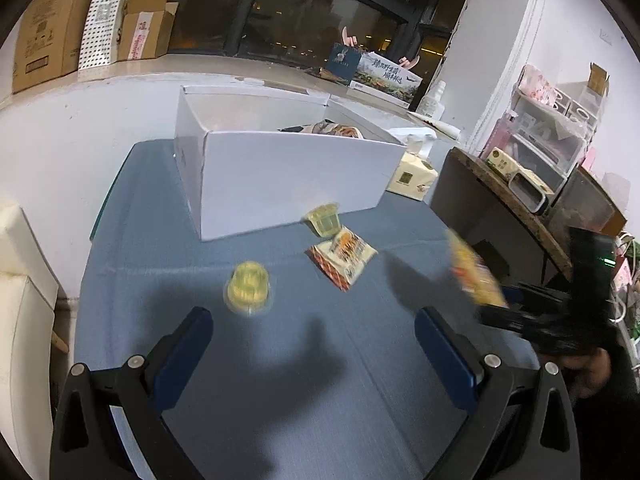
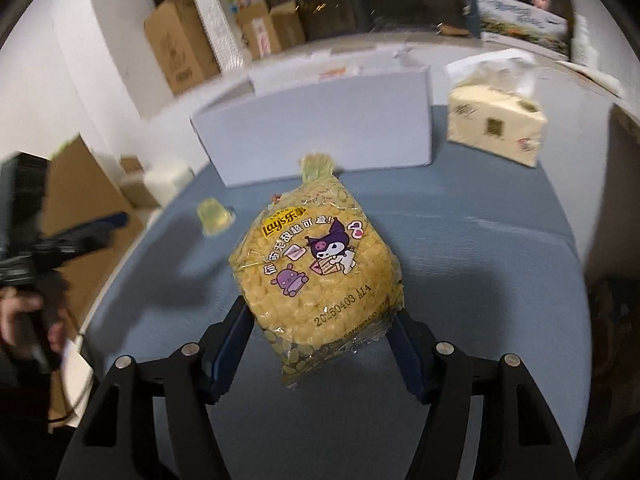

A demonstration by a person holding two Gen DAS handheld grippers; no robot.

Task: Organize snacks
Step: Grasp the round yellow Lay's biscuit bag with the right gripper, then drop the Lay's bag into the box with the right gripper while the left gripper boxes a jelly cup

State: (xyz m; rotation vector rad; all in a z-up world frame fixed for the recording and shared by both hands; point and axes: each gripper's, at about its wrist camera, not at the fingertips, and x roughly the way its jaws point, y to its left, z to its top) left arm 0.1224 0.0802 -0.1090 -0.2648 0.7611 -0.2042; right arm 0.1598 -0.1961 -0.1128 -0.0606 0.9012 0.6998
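My right gripper (image 2: 320,320) is shut on a yellow Lay's snack bag (image 2: 316,276) and holds it above the blue table (image 2: 460,240); the bag shows blurred at the right of the left wrist view (image 1: 476,276). My left gripper (image 1: 314,320) is open and empty above the table (image 1: 280,360). A yellow jelly cup (image 1: 248,288) sits just ahead of its left finger. A second jelly cup (image 1: 324,220) and a red-and-white snack packet (image 1: 342,256) lie in front of the open white box (image 1: 280,176), which also shows in the right wrist view (image 2: 320,128).
A tissue pack (image 1: 412,176) stands to the right of the box, also in the right wrist view (image 2: 496,124). Cardboard boxes (image 1: 48,28) line the windowsill. A dark side table (image 1: 500,208) with storage drawers stands at the right. A cream seat (image 1: 20,300) is left of the table.
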